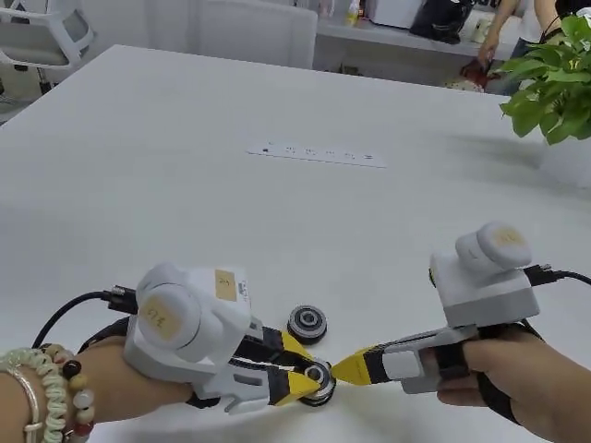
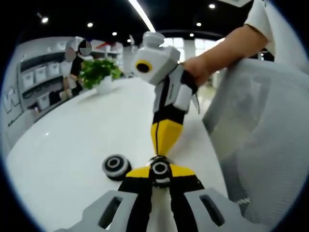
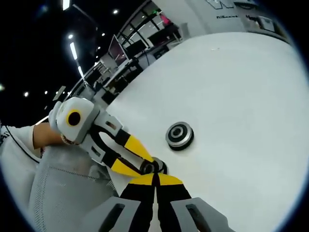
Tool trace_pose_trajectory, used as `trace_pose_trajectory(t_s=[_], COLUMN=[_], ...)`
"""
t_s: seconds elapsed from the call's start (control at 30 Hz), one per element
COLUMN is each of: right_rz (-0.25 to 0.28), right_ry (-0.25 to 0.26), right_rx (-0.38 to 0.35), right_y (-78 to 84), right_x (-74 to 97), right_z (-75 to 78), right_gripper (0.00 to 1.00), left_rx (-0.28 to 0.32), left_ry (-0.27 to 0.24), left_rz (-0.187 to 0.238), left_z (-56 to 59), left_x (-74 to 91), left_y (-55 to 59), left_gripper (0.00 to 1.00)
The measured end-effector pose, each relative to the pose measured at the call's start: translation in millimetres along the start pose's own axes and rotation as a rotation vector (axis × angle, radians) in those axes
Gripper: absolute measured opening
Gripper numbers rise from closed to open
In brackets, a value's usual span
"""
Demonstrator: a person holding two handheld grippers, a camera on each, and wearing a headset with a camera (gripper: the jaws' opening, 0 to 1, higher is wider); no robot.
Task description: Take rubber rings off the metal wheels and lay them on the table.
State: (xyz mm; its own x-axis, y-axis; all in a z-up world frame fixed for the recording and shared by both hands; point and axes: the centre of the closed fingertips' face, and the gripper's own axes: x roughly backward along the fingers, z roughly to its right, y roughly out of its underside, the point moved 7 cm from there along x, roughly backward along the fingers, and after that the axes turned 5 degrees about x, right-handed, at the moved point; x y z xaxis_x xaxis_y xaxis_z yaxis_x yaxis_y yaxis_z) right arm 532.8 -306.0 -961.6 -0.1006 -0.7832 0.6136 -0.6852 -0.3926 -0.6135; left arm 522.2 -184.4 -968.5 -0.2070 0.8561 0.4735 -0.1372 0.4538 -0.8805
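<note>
Right now the small silver metal wheel (image 2: pixel 160 169), with a black rubber ring (image 2: pixel 161 182) around its rim, sits pinched between the yellow-tipped jaws of the left gripper (image 1: pixel 303 369). It is held just above the white table (image 1: pixel 185 138), close to its near edge. The right gripper (image 3: pixel 155 178) points at it from the opposite side with its jaws pressed together and their tip against the wheel's rim. Whether that tip has caught the ring I cannot tell. A second metal wheel (image 1: pixel 307 323), also black-ringed, lies flat on the table just beyond the first, toward the far edge, touching neither gripper.

By my reading the task is at its beginning. Both wheels wear their rings, so the first peel is in hand and two rings are left to strip and lay down. The bare tabletop beside the wheels gives room for that.

Further out, a flat white socket strip (image 1: pixel 317 154) is set in the middle of the table, well apart from the work. A green leafy plant (image 1: pixel 552 78) stands by the far right corner. Nothing lies between the grippers and the held wheel. The likeliest nuisance is the second wheel, near enough to be nudged.
</note>
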Motion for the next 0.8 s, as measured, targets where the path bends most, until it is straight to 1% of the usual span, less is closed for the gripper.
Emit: trace_pose_trajectory(t_s=[0.8], right_rz=[-0.001], right_ry=[-0.015], right_rx=[0.012], right_y=[-2.5], right_x=[-1.1], right_z=[-4.5], right_gripper=[0.00], left_rx=[0.004], left_ry=[-0.001], left_rz=[-0.001], left_z=[0.2], left_x=[0.1], left_y=[0.0], left_gripper=[0.13])
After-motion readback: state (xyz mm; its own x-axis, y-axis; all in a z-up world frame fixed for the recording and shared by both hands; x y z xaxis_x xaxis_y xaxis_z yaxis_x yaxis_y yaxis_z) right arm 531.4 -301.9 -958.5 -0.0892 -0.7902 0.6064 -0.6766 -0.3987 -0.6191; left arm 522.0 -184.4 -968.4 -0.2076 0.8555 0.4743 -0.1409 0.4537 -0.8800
